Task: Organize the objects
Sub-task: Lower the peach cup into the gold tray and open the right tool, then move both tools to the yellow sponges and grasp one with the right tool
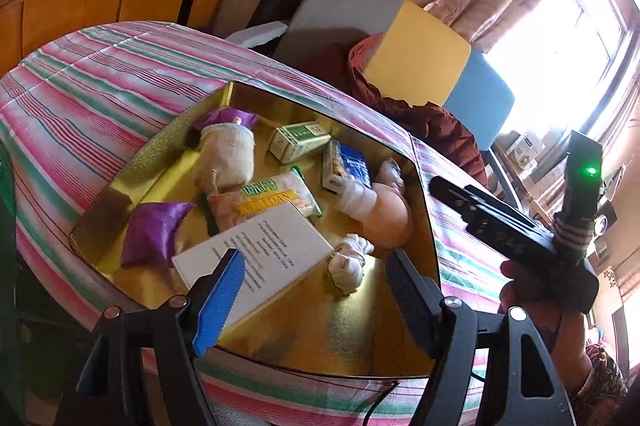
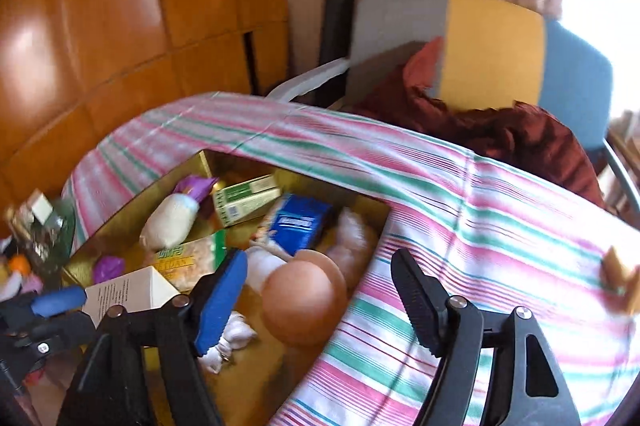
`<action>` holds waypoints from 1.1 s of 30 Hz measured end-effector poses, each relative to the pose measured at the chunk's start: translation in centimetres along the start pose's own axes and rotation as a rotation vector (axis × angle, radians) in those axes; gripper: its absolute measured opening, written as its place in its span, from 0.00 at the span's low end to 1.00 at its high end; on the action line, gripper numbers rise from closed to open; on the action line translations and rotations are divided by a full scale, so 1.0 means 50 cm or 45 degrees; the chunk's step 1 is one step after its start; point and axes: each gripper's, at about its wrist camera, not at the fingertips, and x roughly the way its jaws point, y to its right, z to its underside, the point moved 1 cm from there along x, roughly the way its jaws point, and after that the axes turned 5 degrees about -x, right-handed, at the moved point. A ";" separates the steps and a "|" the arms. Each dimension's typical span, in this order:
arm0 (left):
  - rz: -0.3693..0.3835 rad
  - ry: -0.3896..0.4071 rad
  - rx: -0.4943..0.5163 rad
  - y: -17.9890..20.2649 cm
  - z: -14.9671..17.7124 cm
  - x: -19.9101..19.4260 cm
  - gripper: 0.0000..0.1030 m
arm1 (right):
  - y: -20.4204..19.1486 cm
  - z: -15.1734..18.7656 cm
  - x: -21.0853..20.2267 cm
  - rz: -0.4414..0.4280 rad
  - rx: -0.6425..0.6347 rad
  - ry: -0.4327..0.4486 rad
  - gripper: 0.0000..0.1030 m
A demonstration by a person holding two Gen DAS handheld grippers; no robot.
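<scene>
A shallow gold box (image 1: 280,342) lies on the striped bedcover. In it are a bald doll (image 1: 384,209) with bandaged limbs, a white carton (image 1: 256,258), a snack packet (image 1: 276,197), a green carton (image 1: 298,141), a blue carton (image 1: 346,167), a purple pillow (image 1: 154,238) and a bandaged bundle (image 1: 226,153). My left gripper (image 1: 316,282) hovers open over the box's near end, its blue finger above the white carton. My right gripper (image 2: 316,278) is open above the box's right edge, with the doll's head (image 2: 304,300) below and between its fingers, untouched.
The striped bedcover (image 2: 480,226) spreads right of the box. A chair with grey, yellow and blue panels (image 2: 492,45) holds dark red cloth (image 2: 500,129) behind the bed. A wooden wardrobe (image 2: 120,25) stands to the left. Small clutter (image 2: 36,230) sits at the left edge.
</scene>
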 end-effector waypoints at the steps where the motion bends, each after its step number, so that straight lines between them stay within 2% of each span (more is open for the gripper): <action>1: 0.008 -0.005 0.008 0.003 0.003 0.002 0.72 | 0.007 0.005 -0.007 0.008 0.014 0.002 0.73; 21: 0.150 -0.089 0.315 0.136 0.075 0.016 0.72 | 0.208 0.147 -0.058 0.174 0.243 -0.170 0.77; 33: 0.189 -0.139 0.411 0.206 0.110 0.030 0.72 | 0.365 0.195 -0.104 0.335 0.342 -0.241 0.77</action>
